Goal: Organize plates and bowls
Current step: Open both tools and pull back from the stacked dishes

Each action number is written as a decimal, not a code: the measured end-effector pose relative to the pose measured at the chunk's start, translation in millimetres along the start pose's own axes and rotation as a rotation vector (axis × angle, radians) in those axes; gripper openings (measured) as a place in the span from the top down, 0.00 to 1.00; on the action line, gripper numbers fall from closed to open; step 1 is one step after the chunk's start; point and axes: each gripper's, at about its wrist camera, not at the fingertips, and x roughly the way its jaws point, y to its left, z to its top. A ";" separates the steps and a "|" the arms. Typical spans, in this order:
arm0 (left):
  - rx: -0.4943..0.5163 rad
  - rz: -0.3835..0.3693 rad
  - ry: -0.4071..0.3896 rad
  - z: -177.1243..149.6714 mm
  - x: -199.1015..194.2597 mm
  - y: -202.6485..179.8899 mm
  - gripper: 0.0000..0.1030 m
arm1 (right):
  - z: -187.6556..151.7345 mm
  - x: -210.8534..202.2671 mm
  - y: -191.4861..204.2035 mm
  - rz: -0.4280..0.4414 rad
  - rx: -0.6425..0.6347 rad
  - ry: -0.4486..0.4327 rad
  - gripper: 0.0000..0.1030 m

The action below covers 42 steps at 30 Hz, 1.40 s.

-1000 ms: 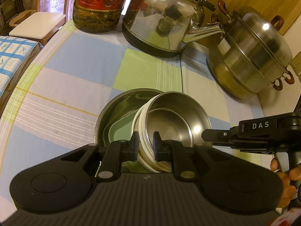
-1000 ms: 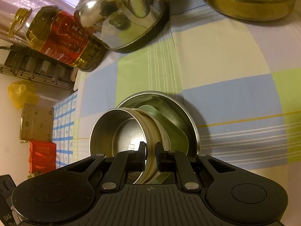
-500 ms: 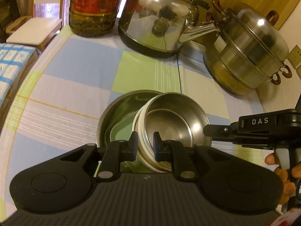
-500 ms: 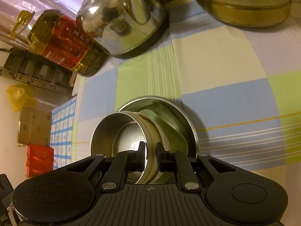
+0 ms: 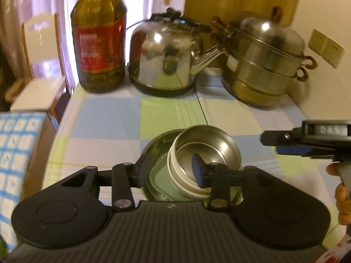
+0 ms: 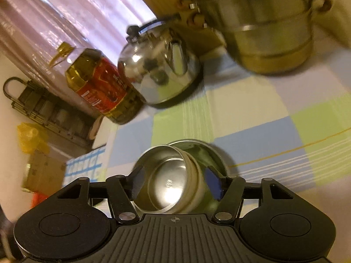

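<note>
Bowl (image 5: 208, 151) rests tilted inside steel basin (image 5: 158, 144).

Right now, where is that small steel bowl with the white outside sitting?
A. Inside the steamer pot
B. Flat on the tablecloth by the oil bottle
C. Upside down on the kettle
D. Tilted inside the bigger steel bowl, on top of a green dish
D: the small steel bowl leans inside the bigger steel bowl, over the green dish.
</note>
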 end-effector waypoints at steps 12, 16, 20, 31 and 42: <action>0.195 0.002 -0.112 -50.7 -71.9 3.6 0.41 | -108.1 -49.9 38.0 -0.142 -0.080 -0.085 0.39; 0.177 -0.023 -0.121 -63.2 -91.8 6.7 0.41 | -128.1 -65.3 39.9 -0.099 -0.020 -0.083 0.39; 0.144 -0.038 -0.094 -75.1 -109.8 5.4 0.42 | -136.1 -75.2 44.5 -0.075 -0.015 -0.053 0.39; 0.080 -0.025 0.011 -116.9 -138.0 -33.6 0.42 | -173.9 -108.7 40.2 -0.109 -0.083 0.015 0.39; 0.012 -0.011 0.095 -169.5 -156.2 -86.6 0.42 | -214.0 -154.3 11.6 -0.134 -0.143 0.087 0.39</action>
